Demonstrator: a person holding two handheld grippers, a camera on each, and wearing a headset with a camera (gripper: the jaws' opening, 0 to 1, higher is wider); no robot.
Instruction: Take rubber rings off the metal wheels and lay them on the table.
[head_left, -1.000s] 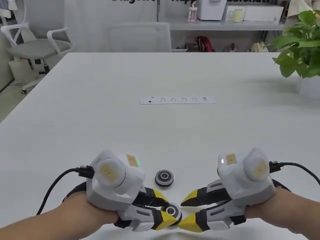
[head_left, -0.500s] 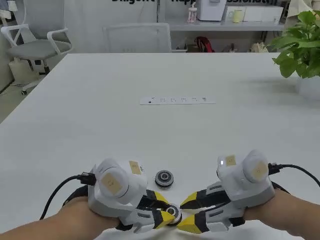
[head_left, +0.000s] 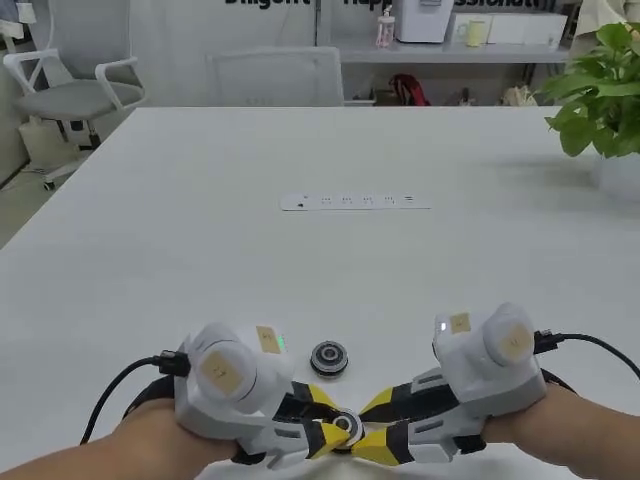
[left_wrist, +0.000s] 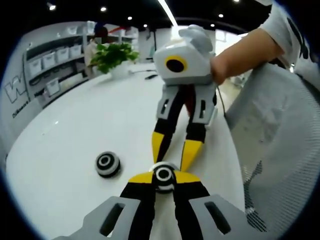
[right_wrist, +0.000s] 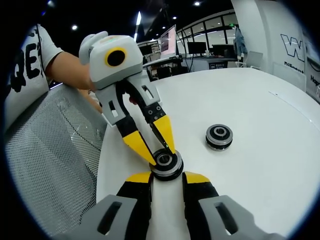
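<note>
Your left gripper (left_wrist: 164, 178) is pinching a wheel (left_wrist: 164, 174) at the near table (head_left: 350, 150) edge; your right gripper (right_wrist: 166, 177) is clamping the same wheel; second wheel (head_left: 329, 356) is lying nearby; both are wearing rings (left_wrist: 99, 169); none laid down.

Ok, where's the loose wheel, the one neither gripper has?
In the head view the loose wheel lies on the table near its front edge, just beyond the held wheel that sits between the left gripper and right gripper.
</note>
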